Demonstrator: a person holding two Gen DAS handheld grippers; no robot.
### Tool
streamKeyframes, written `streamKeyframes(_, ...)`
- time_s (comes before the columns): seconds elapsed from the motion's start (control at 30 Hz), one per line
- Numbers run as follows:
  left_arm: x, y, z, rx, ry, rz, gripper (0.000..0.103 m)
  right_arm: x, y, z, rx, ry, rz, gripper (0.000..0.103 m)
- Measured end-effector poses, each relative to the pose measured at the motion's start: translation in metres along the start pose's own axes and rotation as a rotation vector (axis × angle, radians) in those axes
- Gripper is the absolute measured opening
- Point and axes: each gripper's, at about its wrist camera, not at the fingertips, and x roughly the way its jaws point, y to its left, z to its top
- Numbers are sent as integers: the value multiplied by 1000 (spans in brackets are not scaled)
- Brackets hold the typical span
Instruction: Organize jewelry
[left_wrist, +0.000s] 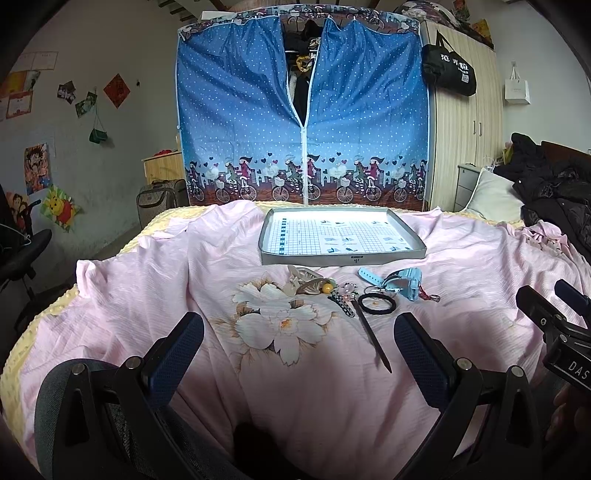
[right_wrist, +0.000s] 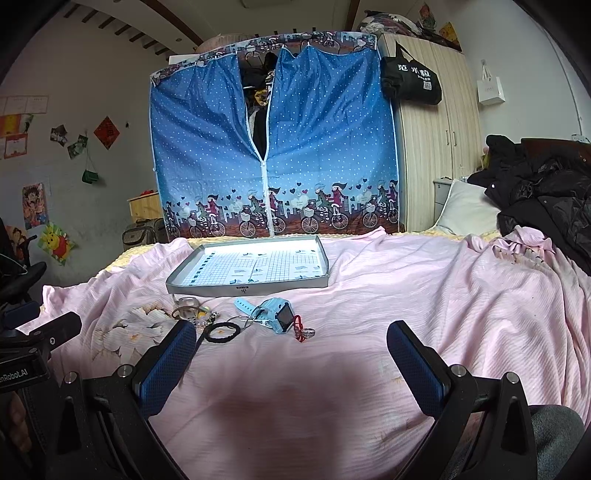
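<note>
— How do we hold our grippers?

— We hold both low over the bed, pointing level toward the blue wardrobe. Our left gripper is released, its jaws spread wide with nothing between them, above the flower print on the pink sheet. Our right gripper is released too, jaws wide over bare sheet. The two sit side by side, each showing at the edge of the other's view.

— And the tray?

— The grey tray lies flat on the bed beyond the jewelry. We see only its printed grid lining inside.

— Where is the jewelry?

— On the sheet just in front of the tray: a hair claw, a beaded charm, a dark hair stick, a black hair tie, a light blue watch and a ring on a red cord. They lie ahead of our fingers, apart from them.
</note>
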Motion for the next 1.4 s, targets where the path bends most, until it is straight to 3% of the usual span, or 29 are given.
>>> streamKeyframes(1.4,0,0,-2,-1,13,-3,101,5,-3,-3,4,8,-1,103)
